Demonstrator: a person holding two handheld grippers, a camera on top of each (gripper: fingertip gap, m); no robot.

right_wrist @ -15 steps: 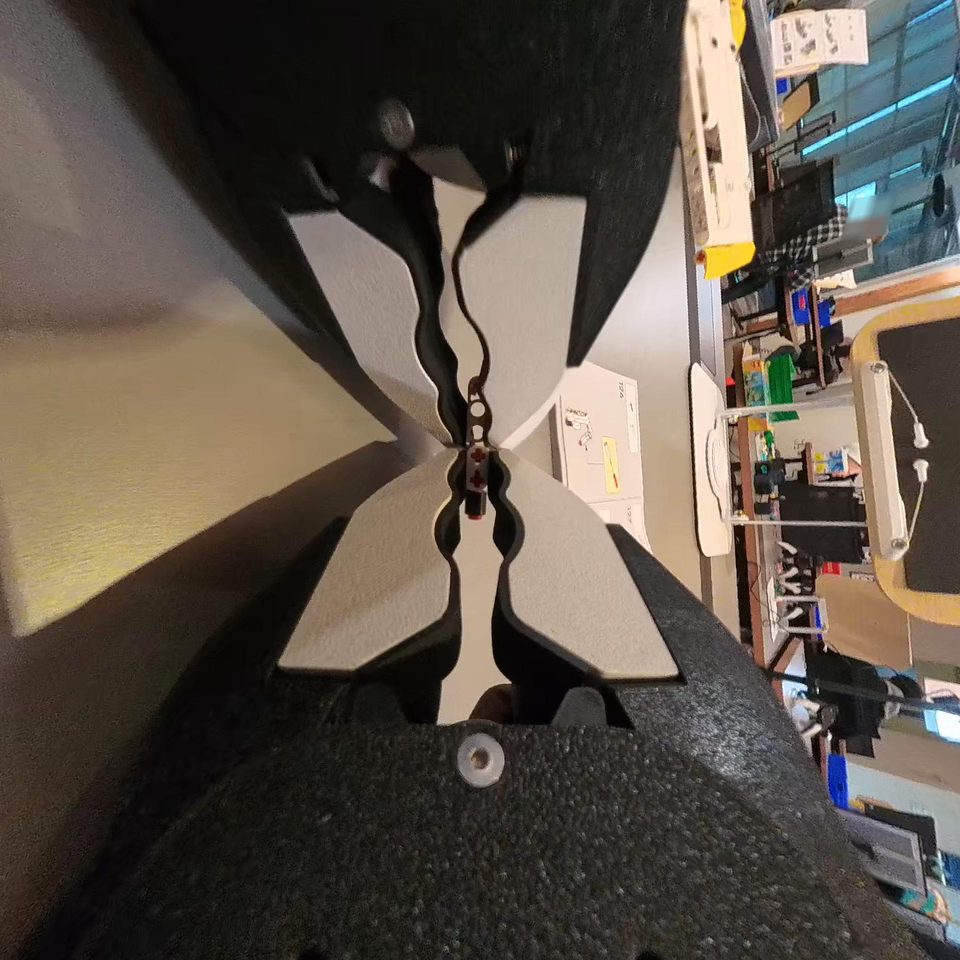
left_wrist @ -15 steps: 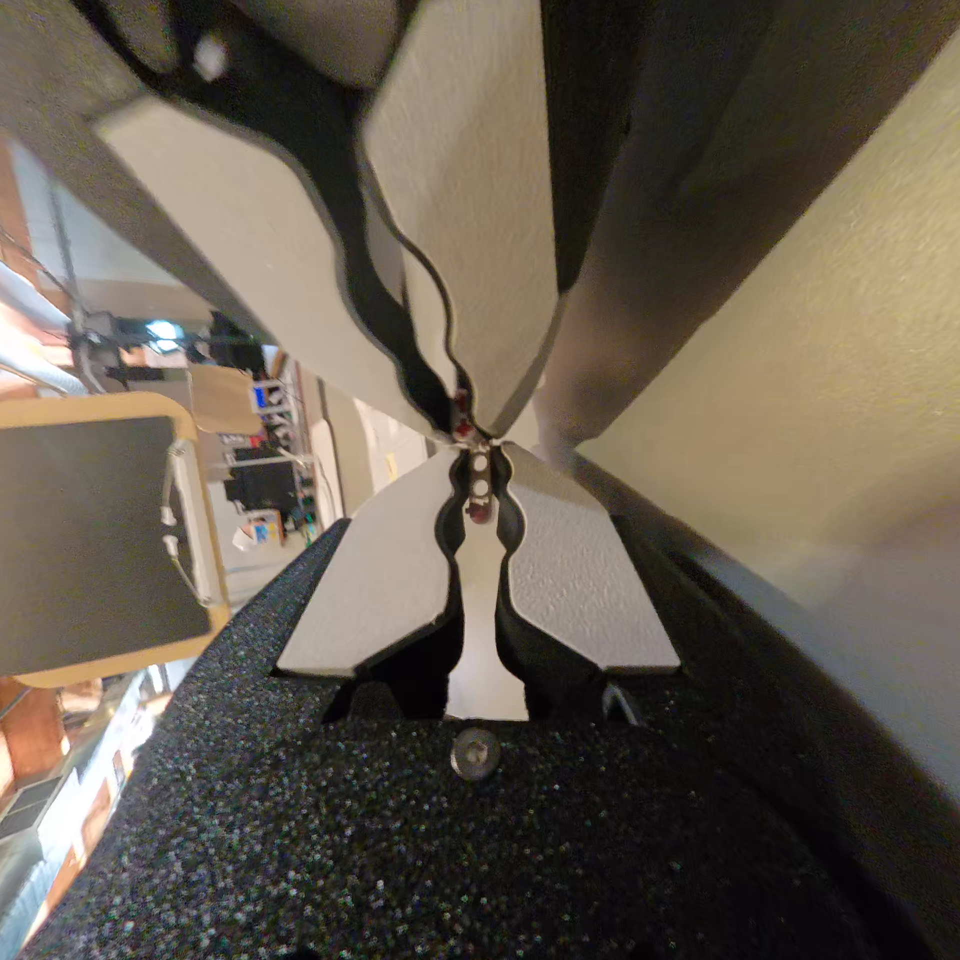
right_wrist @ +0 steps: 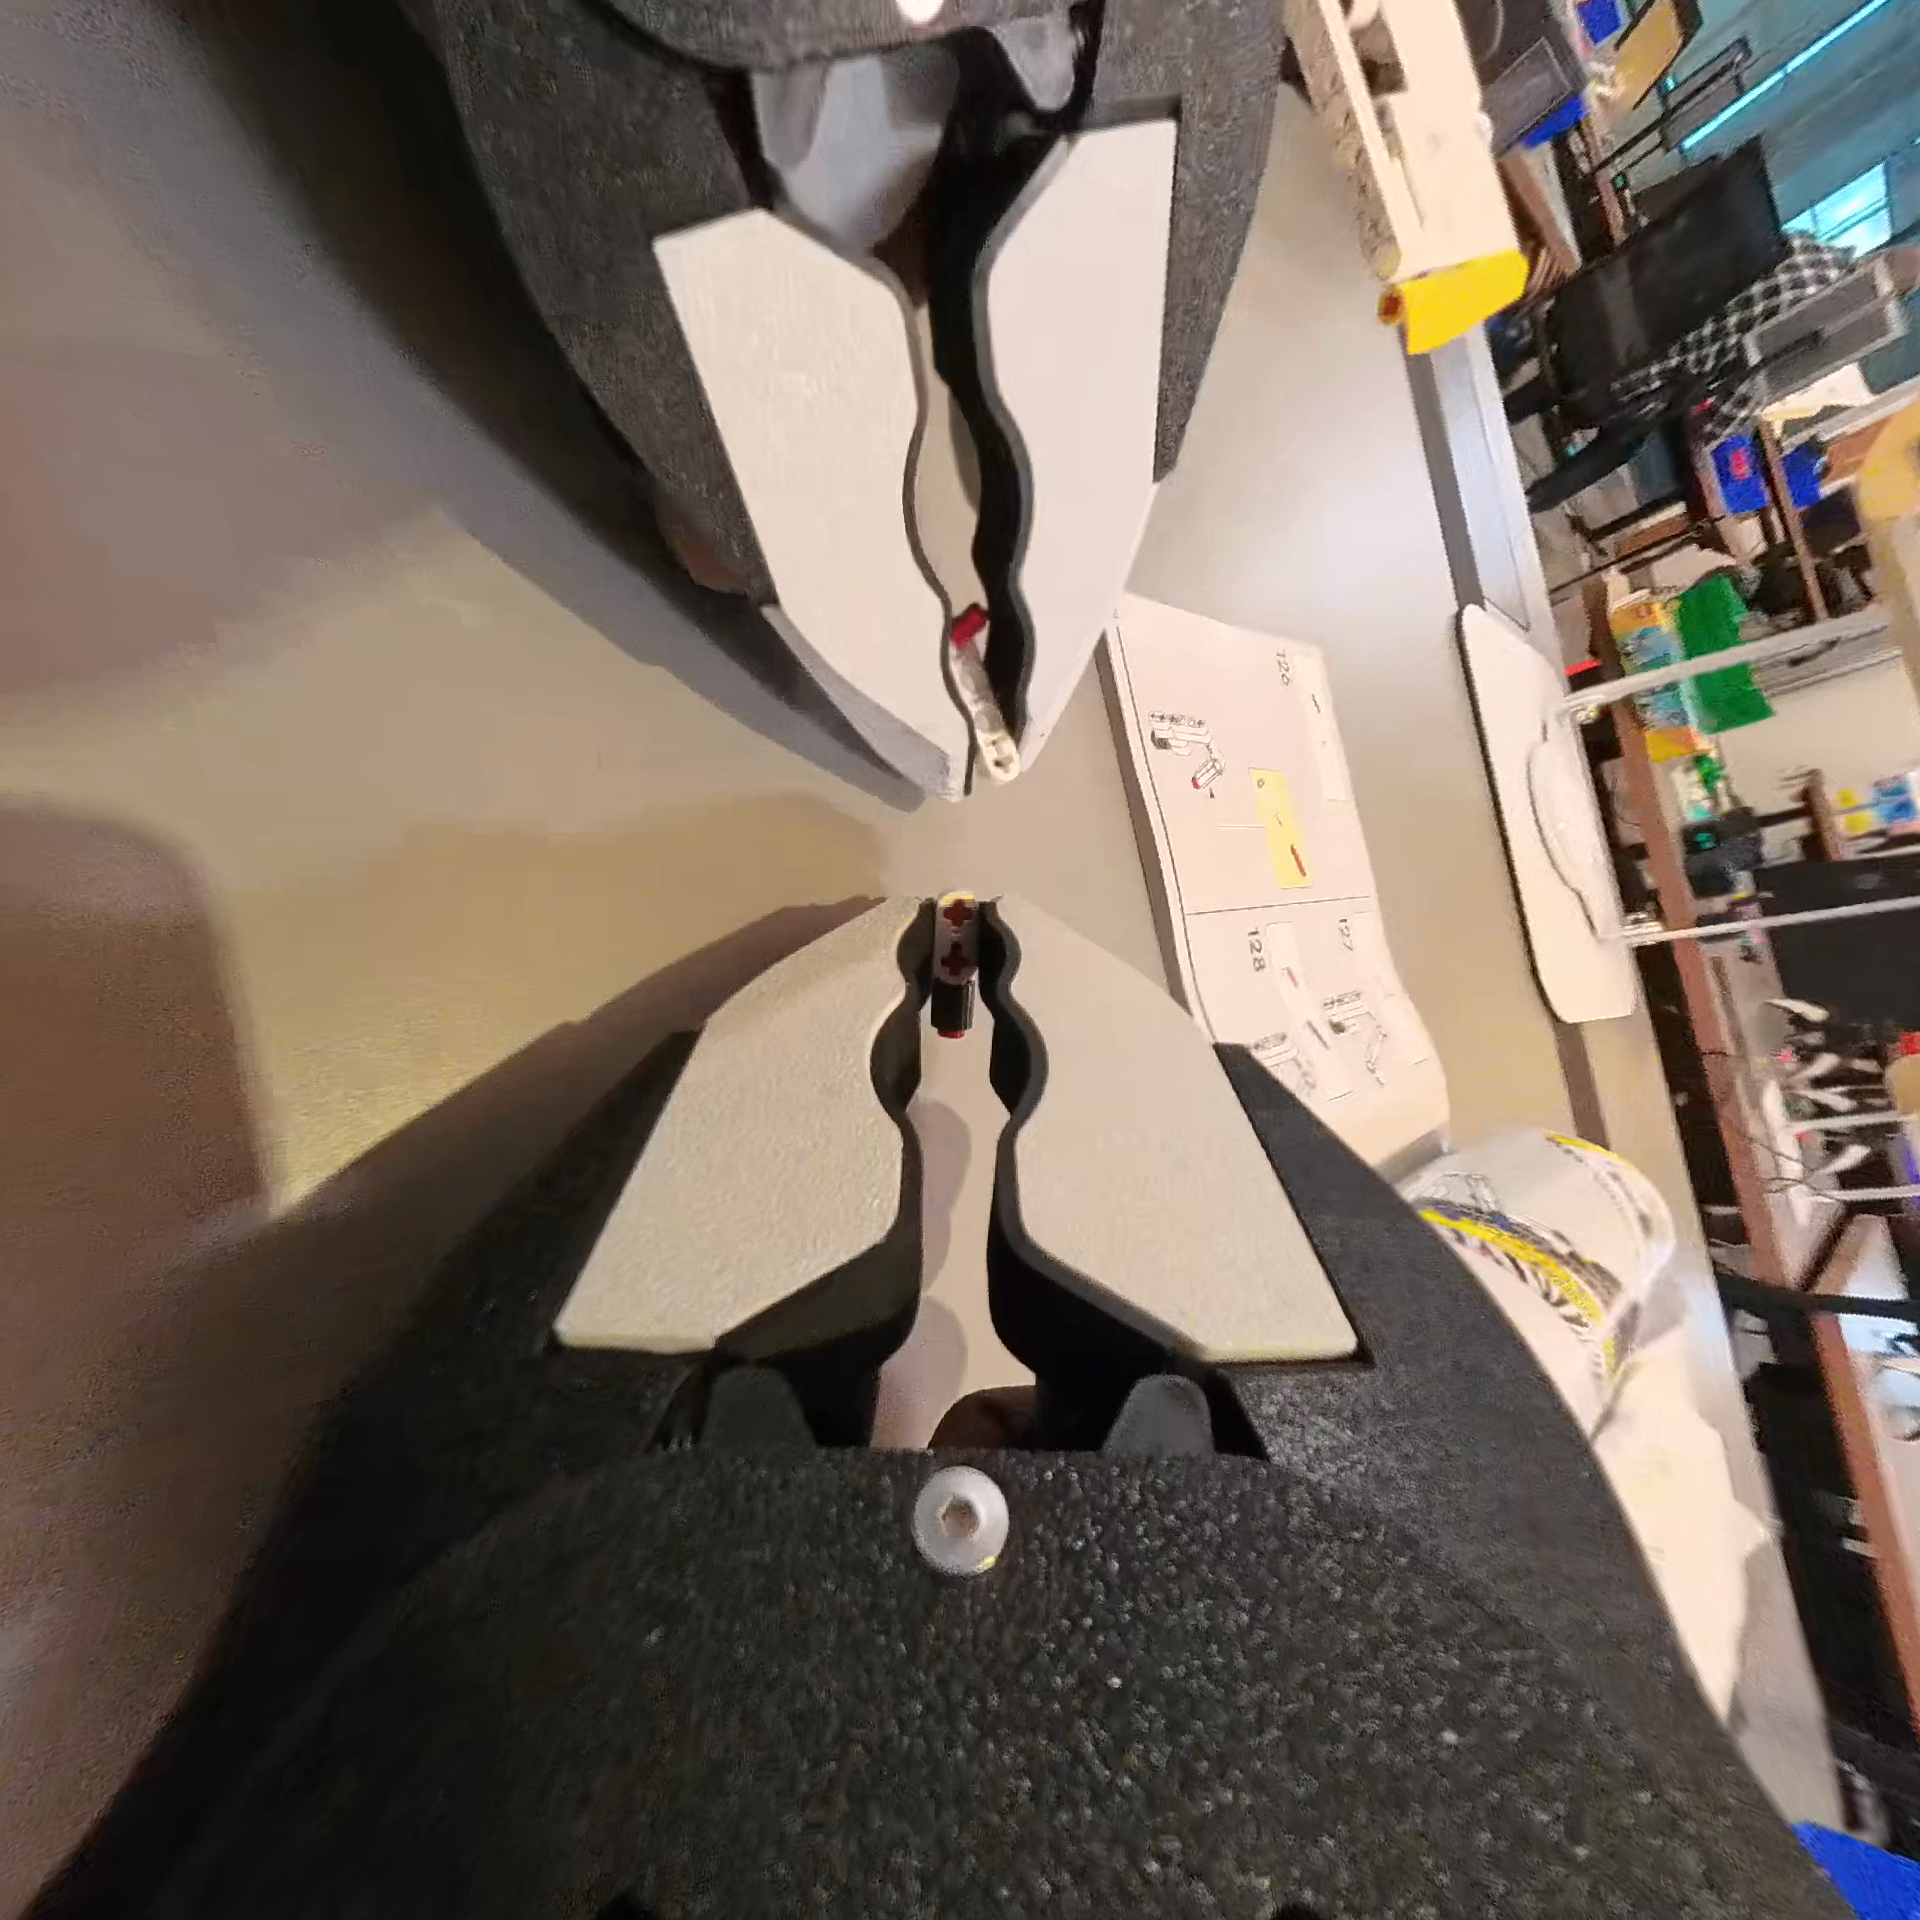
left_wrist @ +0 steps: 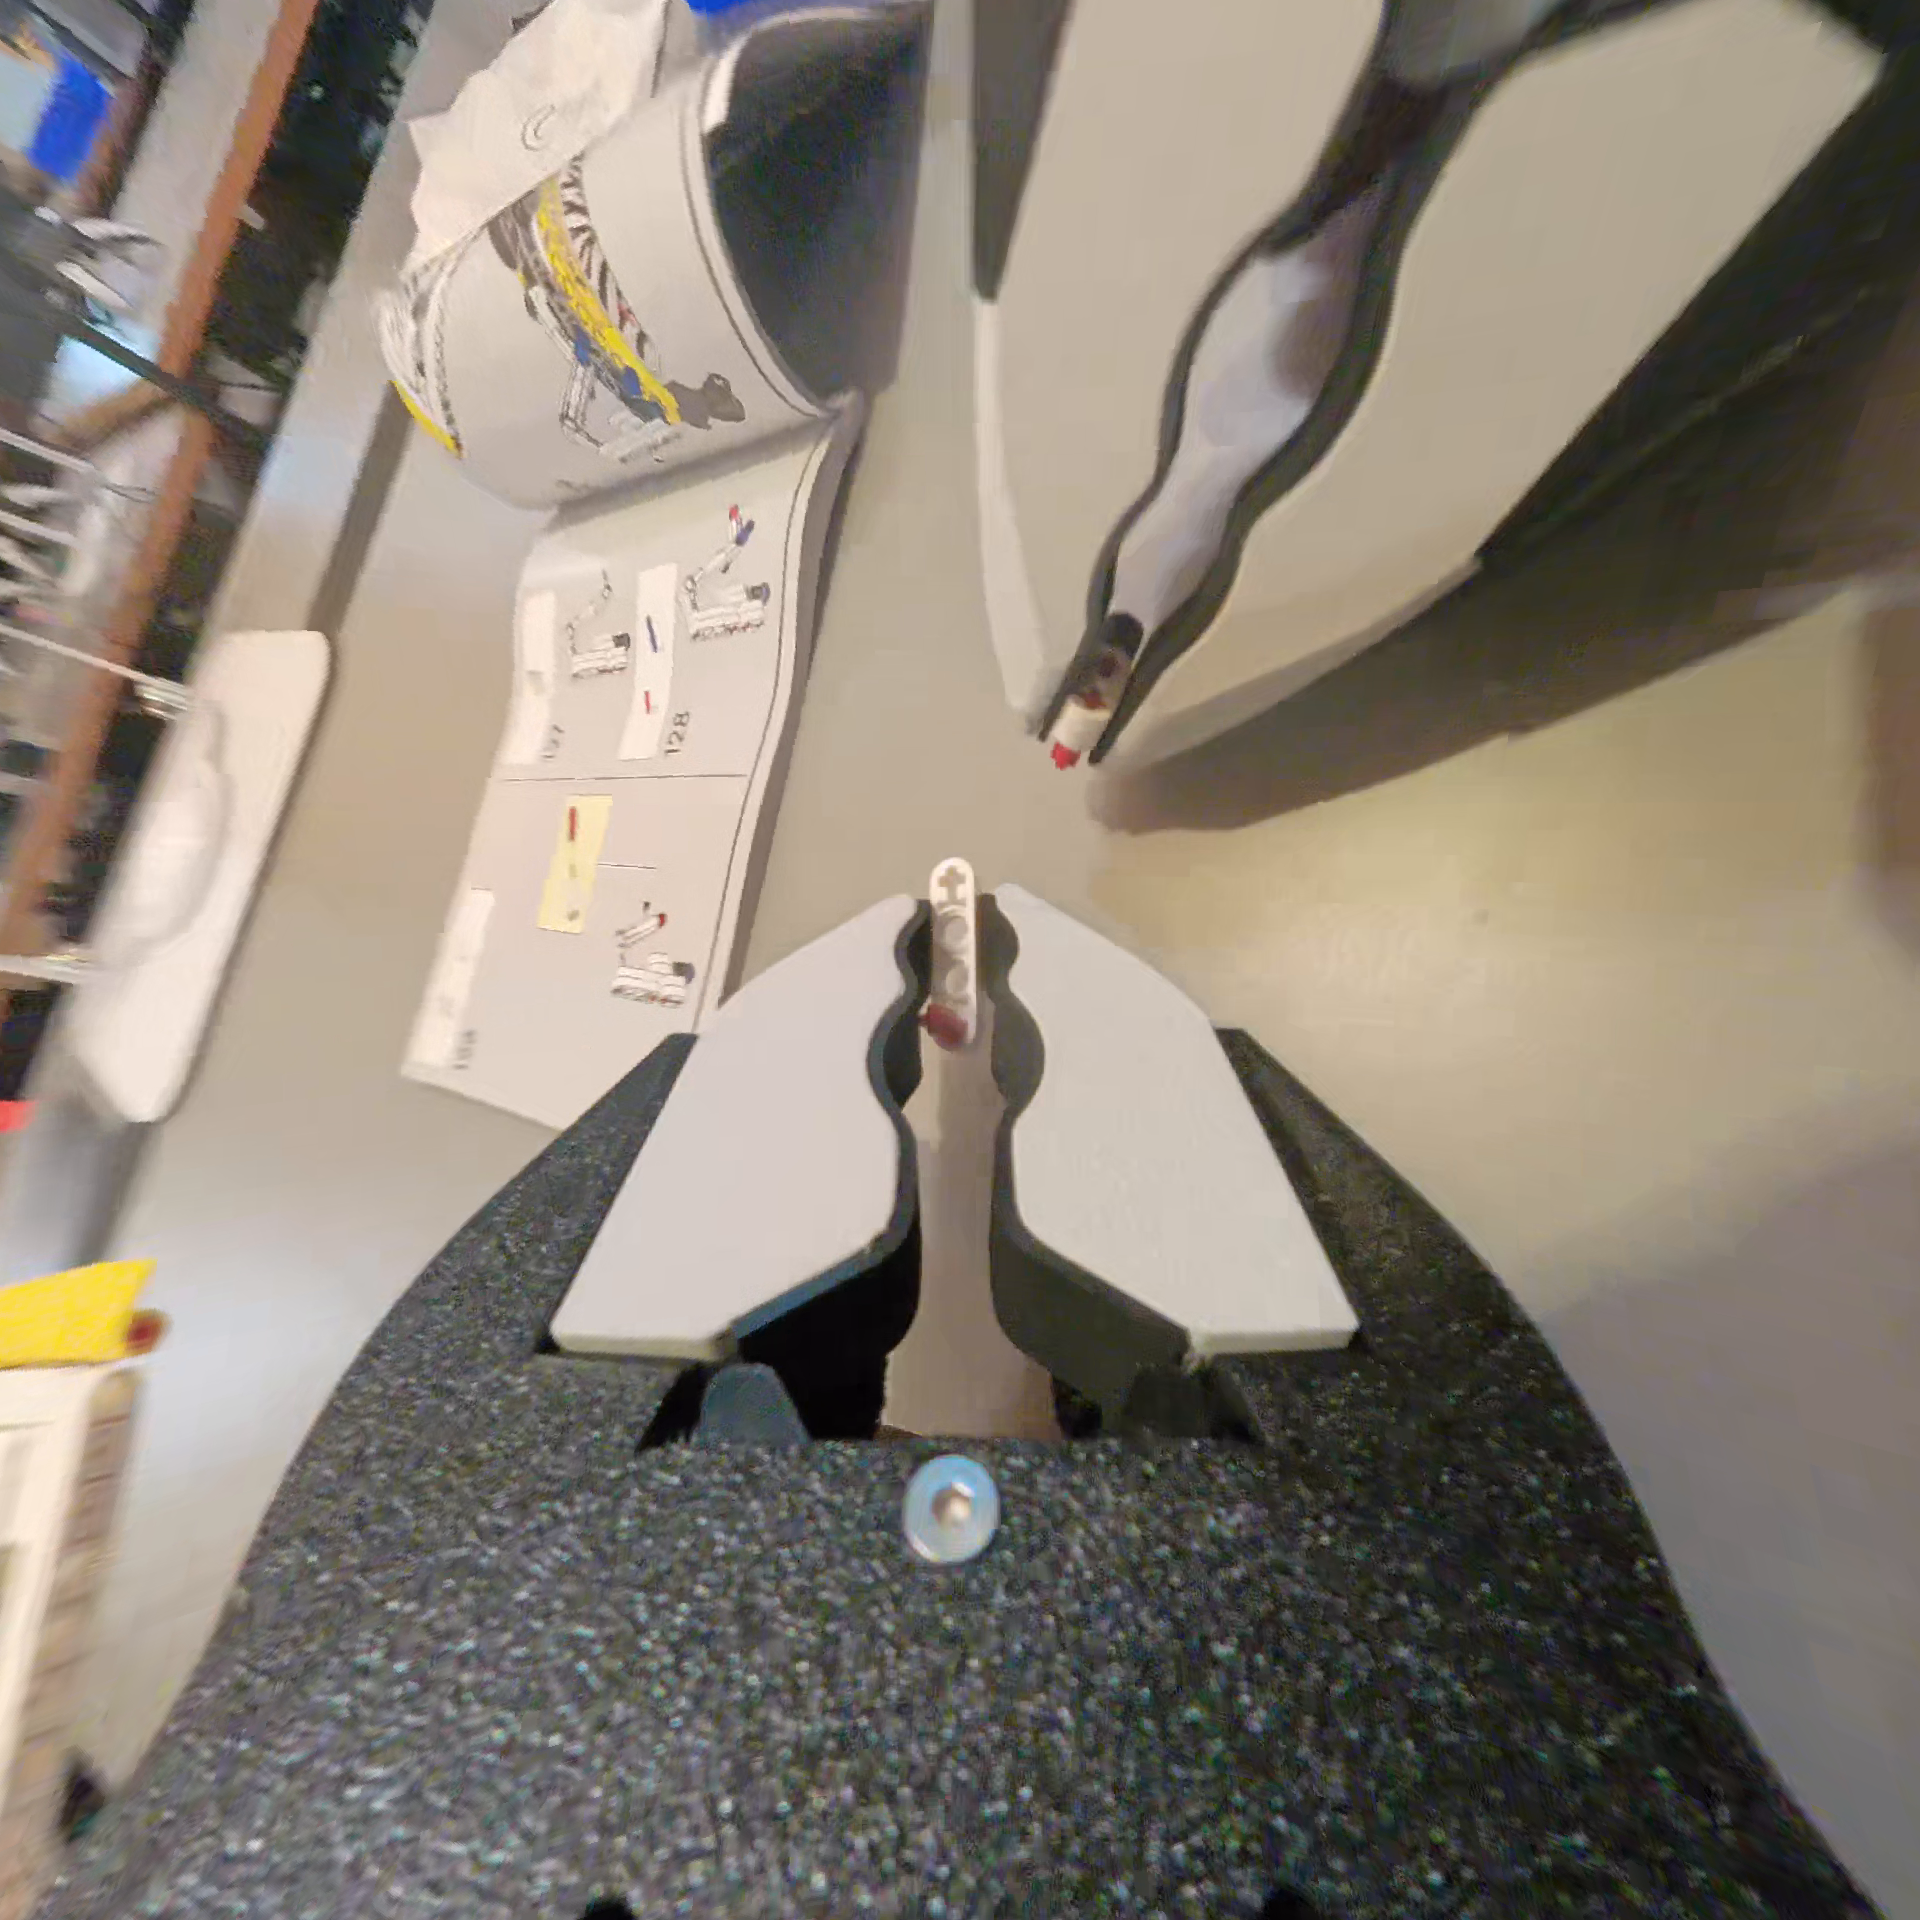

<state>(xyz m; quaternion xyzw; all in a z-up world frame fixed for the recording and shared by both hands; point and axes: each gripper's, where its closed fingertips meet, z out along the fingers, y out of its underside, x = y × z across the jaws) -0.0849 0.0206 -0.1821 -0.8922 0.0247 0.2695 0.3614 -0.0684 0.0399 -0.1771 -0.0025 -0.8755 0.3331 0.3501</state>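
two grippers face each other tip to tip above a pale table [left_wrist: 1455, 987], and a clear gap of bare tabletop now lies between them; half a second ago their tips met nose to nose, so the two have drawn apart and each has come away with its own piece.

the left gripper [left_wrist: 958, 914] is clamped on a thin white beam [left_wrist: 956, 940] with a row of holes. the beam stands on edge between the pads, its cross-holed end poking just past the fingertips, and a small dark red pin [left_wrist: 943, 1027] sits in its rear hole. the right gripper [right_wrist: 958, 914] is closed on a short grey connector [right_wrist: 954, 940] with two red cross-shaped ends showing, and a black piece with a red tip [right_wrist: 951, 1006] hangs just behind it.

the pieces were touching and are now well apart, so whatever joined them has let go, or never seated; i cannot tell which.

an open instruction booklet [left_wrist: 623, 810] lies on the table just beside the left gripper, a crumpled clear bag [left_wrist: 561, 301] rests on its far page, and a white tray [left_wrist: 197, 862] sits beyond it.
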